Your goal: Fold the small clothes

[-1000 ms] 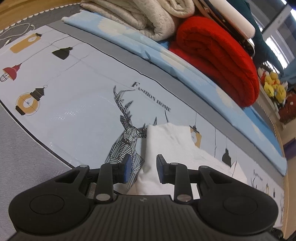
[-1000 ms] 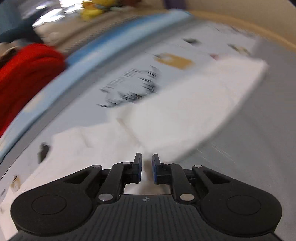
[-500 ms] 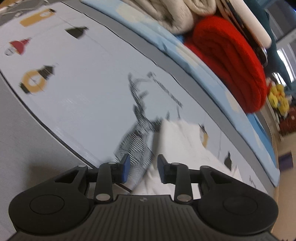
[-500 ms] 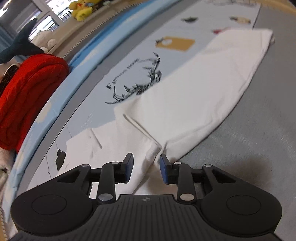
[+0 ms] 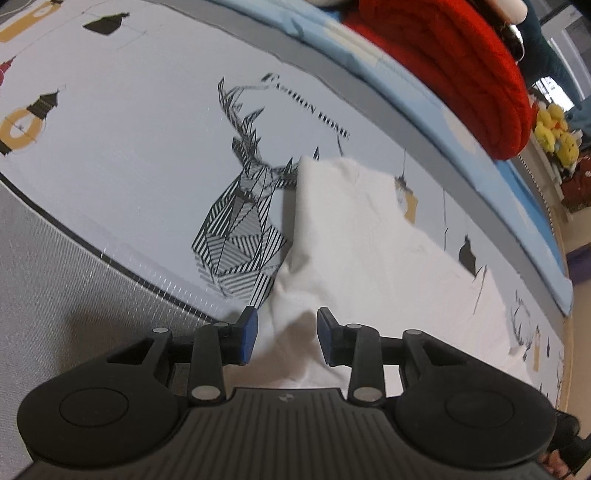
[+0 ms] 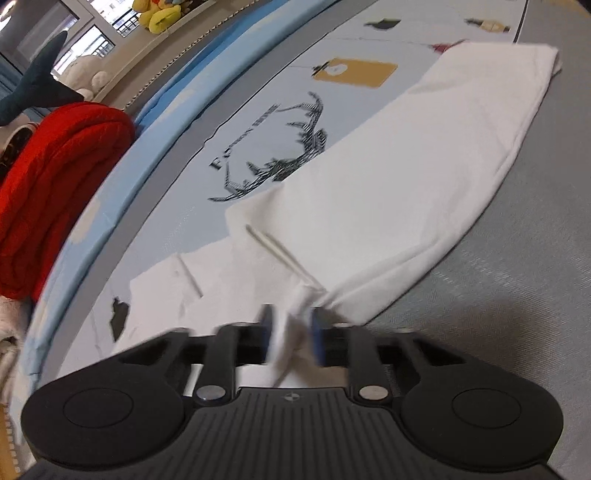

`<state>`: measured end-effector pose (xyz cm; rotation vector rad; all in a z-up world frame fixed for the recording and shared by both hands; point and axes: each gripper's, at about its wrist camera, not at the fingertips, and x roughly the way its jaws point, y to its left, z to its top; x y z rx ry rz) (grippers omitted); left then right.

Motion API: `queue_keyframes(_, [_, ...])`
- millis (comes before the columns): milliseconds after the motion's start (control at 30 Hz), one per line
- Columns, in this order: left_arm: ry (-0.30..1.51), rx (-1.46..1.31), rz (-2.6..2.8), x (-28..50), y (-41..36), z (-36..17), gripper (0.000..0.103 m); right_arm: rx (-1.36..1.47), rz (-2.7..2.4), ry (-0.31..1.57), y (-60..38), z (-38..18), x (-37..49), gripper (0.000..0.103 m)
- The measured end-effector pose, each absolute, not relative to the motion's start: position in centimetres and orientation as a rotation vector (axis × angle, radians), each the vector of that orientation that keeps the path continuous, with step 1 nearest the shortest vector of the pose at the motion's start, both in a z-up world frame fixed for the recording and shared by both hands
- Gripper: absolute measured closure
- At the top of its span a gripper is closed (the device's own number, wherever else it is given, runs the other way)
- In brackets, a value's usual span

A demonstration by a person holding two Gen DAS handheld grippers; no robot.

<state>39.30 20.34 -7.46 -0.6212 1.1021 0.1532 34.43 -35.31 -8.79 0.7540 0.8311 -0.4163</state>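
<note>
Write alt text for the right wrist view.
The right gripper has its jaws around a bunched edge of a white garment, which lies across a printed sheet with a deer drawing. A folded red blanket sits far left, with plush toys on a ledge beyond.

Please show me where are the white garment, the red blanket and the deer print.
white garment (image 6: 424, 155), right wrist view, on its flat middle panel.
red blanket (image 5: 461, 62), left wrist view, on its folded top.
deer print (image 5: 240, 225), left wrist view, on the striped head.
</note>
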Motion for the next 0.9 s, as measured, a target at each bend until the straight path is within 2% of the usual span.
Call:
queue_keyframes(67, [1.106, -0.604, 0.148, 39.3, 20.1, -7.6, 0.064, 0.74, -0.437, 0.814, -35.3, -8.2, 34.2, 0.103])
queue_keyframes(233, [1.106, -0.55, 0.134, 39.5, 19.5, -7.5, 0.064, 0.669, -0.403, 0.626, -34.5, -4.7, 33.1, 0.103])
queue_keyframes(300, [1.12, -0.493, 0.135, 39.6, 19.0, -7.6, 0.065, 0.673, -0.377, 0.626, -34.4, -4.5, 33.3, 0.103])
queue_keyframes(333, [1.131, -0.457, 0.135, 39.6, 18.8, -7.8, 0.079, 0.7, -0.366, 0.661, -34.6, -5.0, 33.5, 0.1])
queue_keyframes(367, [1.141, -0.43, 0.136, 39.6, 18.7, -7.9, 0.1, 0.729, -0.362, 0.699, -34.7, -5.7, 33.7, 0.1])
queue_keyframes(467, [1.105, -0.433, 0.266, 38.7, 20.1, -7.1, 0.1, 0.793, -0.349, 0.817, -34.6, -7.7, 34.2, 0.096])
queue_keyframes(533, [1.098, -0.442, 0.263, 38.7, 20.5, -6.6, 0.1, 0.805, -0.344, 0.89, -34.4, -8.7, 34.6, 0.074])
queue_keyframes(567, [1.102, -0.457, 0.254, 38.7, 20.6, -6.6, 0.1, 0.798, -0.354, 0.919, -34.2, -9.0, 34.7, 0.071])
queue_keyframes(667, [1.128, -0.455, 0.279, 38.7, 20.3, -6.7, 0.098, 0.788, -0.372, 0.983, -34.0, -9.9, 34.9, 0.07])
queue_keyframes(767, [1.037, -0.455, 0.293, 38.6, 19.9, -5.1, 0.091, 0.802, -0.381, 0.989, -34.4, -10.4, 34.8, 0.07])
queue_keyframes(800, [1.017, -0.446, 0.27, 38.7, 19.5, -4.6, 0.091, 0.798, -0.378, 0.982, -34.3, -10.2, 34.6, 0.072])
queue_keyframes(833, [1.007, -0.437, 0.241, 38.8, 19.2, -4.3, 0.091, 0.793, -0.374, 0.974, -34.3, -10.1, 34.6, 0.086])
queue_keyframes(900, [1.022, -0.453, 0.198, 39.0, 18.6, -4.7, 0.091, 0.786, -0.365, 0.946, -34.3, -9.7, 34.4, 0.101])
